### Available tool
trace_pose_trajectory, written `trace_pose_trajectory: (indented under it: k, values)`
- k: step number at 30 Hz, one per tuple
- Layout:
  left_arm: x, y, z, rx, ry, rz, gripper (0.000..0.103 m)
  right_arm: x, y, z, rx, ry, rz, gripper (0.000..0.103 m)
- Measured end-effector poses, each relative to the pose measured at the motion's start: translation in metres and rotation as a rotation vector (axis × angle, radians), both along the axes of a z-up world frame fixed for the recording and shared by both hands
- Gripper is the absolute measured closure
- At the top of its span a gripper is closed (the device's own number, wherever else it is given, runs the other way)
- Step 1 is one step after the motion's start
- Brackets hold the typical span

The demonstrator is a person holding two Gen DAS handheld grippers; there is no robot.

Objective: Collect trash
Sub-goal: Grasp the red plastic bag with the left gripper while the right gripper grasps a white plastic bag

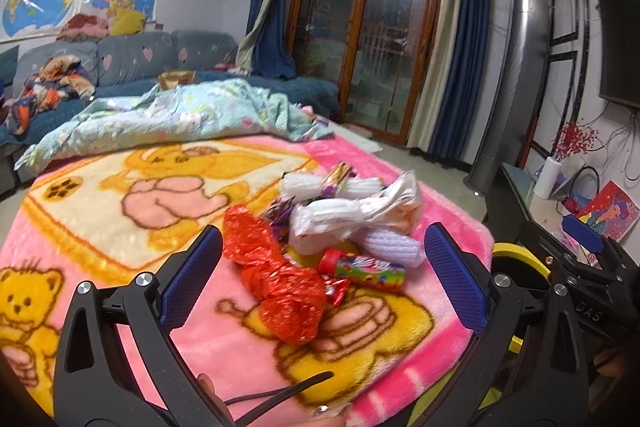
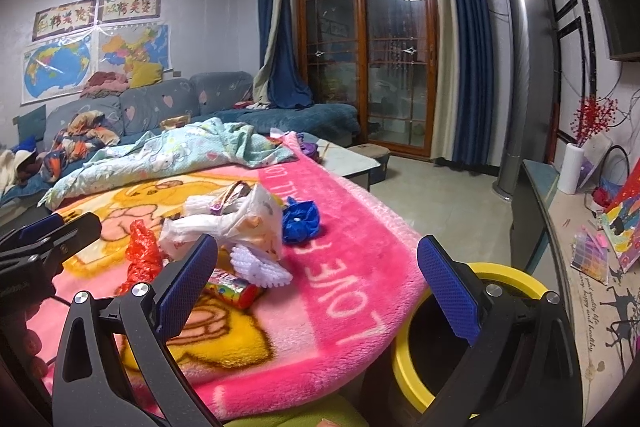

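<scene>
My left hand-held gripper [image 1: 322, 273] hangs with its jaws wide apart over the red plastic bag [image 1: 280, 287], nothing held. My right hand-held gripper [image 2: 318, 287], equally spread and empty, sits between the trash pile and the yellow bin [image 2: 404, 359] at the blanket's [image 2: 320, 339] edge. I'd lower the left jaws around the bag's crumpled middle, avoiding the candy tube [image 1: 366, 267] beside it, then squeeze firmly.

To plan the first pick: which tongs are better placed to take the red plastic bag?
Left tongs: open, the red plastic bag lies between them. Right tongs point toward the yellow bin.
</scene>
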State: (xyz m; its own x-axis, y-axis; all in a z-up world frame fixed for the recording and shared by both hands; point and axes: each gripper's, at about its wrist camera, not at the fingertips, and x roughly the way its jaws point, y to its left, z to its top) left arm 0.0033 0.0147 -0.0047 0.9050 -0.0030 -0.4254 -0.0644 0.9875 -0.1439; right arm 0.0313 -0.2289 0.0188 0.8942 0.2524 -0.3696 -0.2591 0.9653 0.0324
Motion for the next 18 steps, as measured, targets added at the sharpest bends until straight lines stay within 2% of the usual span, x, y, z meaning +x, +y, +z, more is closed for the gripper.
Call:
trace_pose_trajectory:
  k: [18]
  values:
    - [0.011, 0.092, -0.001, -0.088, 0.080, 0.201, 0.010, 0.032, 0.059, 0.001, 0.032, 0.110, 0.198, 0.006]
